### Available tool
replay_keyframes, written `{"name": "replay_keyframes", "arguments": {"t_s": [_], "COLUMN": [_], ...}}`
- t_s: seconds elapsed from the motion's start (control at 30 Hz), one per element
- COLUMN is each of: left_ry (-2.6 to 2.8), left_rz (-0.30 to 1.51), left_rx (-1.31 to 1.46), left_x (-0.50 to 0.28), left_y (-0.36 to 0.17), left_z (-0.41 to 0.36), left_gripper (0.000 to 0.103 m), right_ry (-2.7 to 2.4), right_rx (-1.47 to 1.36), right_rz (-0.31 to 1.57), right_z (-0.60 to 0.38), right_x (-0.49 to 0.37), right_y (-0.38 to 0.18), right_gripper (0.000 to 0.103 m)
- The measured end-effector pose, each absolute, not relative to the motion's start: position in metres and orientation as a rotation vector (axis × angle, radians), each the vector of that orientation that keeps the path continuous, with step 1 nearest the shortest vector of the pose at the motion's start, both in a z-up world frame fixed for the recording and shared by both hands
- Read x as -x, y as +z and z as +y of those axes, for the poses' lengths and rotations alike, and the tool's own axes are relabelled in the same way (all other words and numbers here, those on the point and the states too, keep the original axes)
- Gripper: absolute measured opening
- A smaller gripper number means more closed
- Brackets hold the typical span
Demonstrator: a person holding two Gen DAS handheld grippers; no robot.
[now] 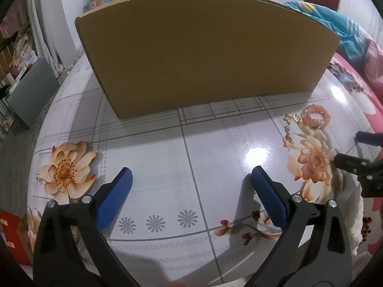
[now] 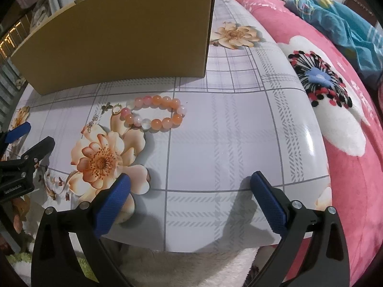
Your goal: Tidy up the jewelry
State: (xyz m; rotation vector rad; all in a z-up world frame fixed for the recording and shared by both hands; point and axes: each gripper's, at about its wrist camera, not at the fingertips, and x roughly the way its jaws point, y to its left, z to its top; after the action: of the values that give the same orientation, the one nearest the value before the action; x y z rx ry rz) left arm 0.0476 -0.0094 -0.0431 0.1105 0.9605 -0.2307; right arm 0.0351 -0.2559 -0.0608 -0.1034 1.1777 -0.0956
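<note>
An orange and pink bead bracelet point(image 2: 154, 114) lies on the flowered tablecloth; it also shows in the left wrist view point(image 1: 315, 117). Just left of it lie a gold ring point(image 2: 116, 109), a small butterfly piece point(image 2: 106, 108) and a silvery chain piece point(image 2: 92, 122); the ring point(image 1: 297, 118) and chain piece point(image 1: 288, 134) show in the left view too. A brown cardboard box point(image 1: 203, 55) stands behind them. My left gripper point(image 1: 191, 181) is open and empty over the table's middle. My right gripper point(image 2: 190, 186) is open and empty, nearer than the bracelet.
The table point(image 2: 227, 143) has a glossy flower-print cover, with its front edge close below my right gripper. A pink flowered blanket point(image 2: 347, 131) lies to the right with a teal cloth point(image 2: 335, 16) on it. A grey bin point(image 1: 31, 95) stands off the table's left.
</note>
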Motion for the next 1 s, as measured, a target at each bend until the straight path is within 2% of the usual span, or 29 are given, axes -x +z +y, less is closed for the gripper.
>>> {"name": "replay_keyframes", "arguments": {"t_s": [0.23,0.63,0.87,1.0], "left_ry": [-0.221,-0.344,-0.462,-0.556], "left_rz": [0.983,0.996,0.937,0.863], "left_rx": [-0.111,-0.179,-0.069,-0.164], "left_x": [-0.049,-0.059,-0.064,-0.058], "left_y": [-0.043,-0.041,-0.027,-0.009], "left_z": [-0.017,-0.018,-0.022,-0.048], "left_gripper": [0.096,0.096,0.096,0.075], "right_ry": [-0.086,-0.012,0.119,0.190], "right_rx": [0.097,0.158,0.171,0.100], "right_rz": [1.186,1.072,0.984,0.951], "right_z": [-0.255,-0.252,-0.238,-0.240], "right_x": [-0.036,-0.019,-0.020,-0.025], "right_y": [-0.060,-0.060,-0.044,-0.040], "right_gripper": [0.097,0.097,0.094,0.085]}}
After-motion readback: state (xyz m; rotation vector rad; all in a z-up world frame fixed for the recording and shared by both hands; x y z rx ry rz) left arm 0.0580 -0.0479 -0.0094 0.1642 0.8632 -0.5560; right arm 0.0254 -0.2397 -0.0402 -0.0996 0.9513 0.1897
